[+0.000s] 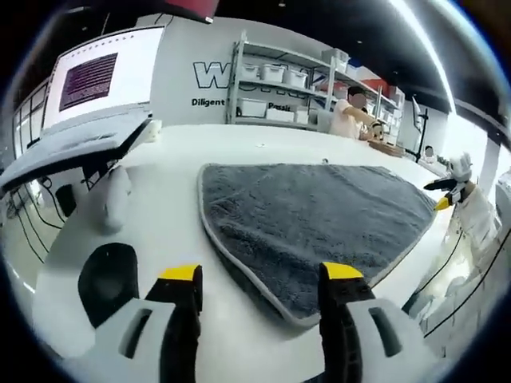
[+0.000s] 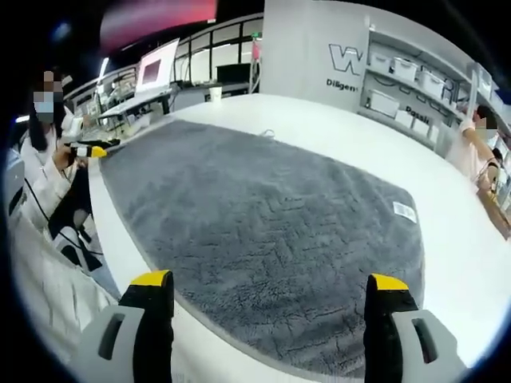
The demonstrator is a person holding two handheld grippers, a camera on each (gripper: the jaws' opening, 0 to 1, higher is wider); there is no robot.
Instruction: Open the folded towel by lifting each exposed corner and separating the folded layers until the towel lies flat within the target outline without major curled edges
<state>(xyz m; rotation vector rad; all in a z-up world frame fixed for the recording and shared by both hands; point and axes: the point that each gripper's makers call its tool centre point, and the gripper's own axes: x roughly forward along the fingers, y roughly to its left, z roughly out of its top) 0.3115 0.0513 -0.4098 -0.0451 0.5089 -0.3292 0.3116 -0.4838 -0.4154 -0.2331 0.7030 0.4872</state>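
Left gripper view, one grey towel [image 1: 319, 219] spread on white table [image 1: 168, 223], both grippers' jaws released, holding nothing.

Fluffy cloth towel [image 2: 263, 231], smooth table [image 1: 160, 231]

Both jaws are spread wide – left yellow-tipped grey gripper [image 1: 262, 275] pokes up from 6 o'clock, holding nothing. Right yellow-tipped grey gripper [image 2: 271, 283] does the same, and pops up tiny at 3 o'clock in the left gripper view.
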